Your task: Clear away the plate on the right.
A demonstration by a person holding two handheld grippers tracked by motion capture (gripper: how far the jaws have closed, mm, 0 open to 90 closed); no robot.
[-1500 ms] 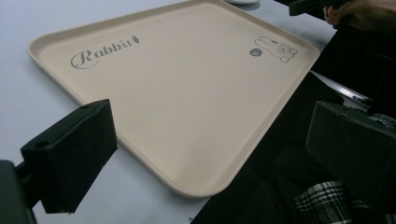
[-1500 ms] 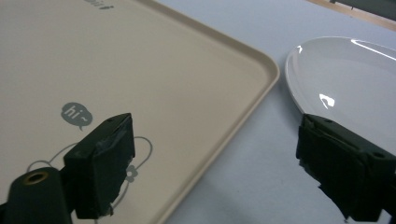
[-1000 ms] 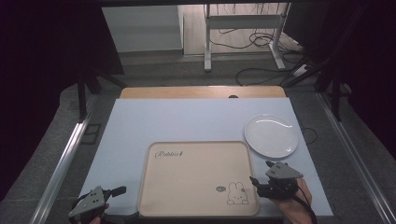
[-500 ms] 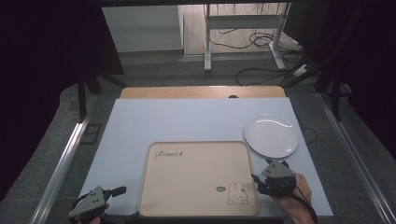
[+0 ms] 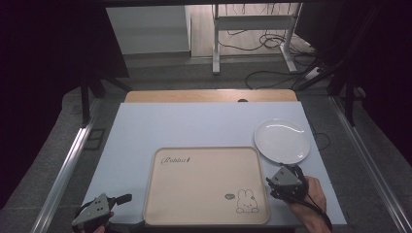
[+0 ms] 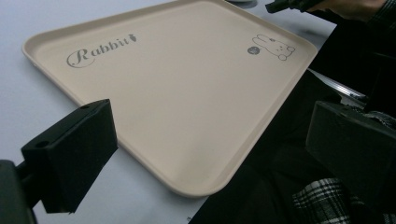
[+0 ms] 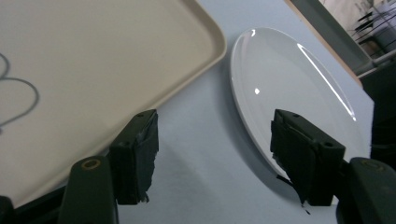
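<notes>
Dim room beyond the bench; we note a wooden table (image 5: 209, 95) covered by a pale blue mat (image 5: 194, 126), with cables on the floor behind. On the mat lie 2 items: a beige tray (image 5: 204, 187) with rounded corners, a low raised rim, "Rabbit" lettering and a small rabbit drawing, and a white plate (image 5: 282, 141) just beside the tray's far right corner. We see the right gripper (image 7: 215, 154) low over the mat with its jaws apart, 1 jaw over the tray's edge and the other over the plate's near rim; the strip of mat between tray and plate sits in the gap. We take the plate as the object in hand. It looks glazed, glossy and round with a shallow lip, so we judge it stiff, fairly light, slippery and breakable. The best hold is probably the near rim, pinched across its thin edge, since the flat centre offers nothing to grip. The left gripper (image 5: 97, 211) waits at the near left corner of the tray, jaws wide apart and holding nothing. The tray looks like smooth matte plastic, rigid and light.
</notes>
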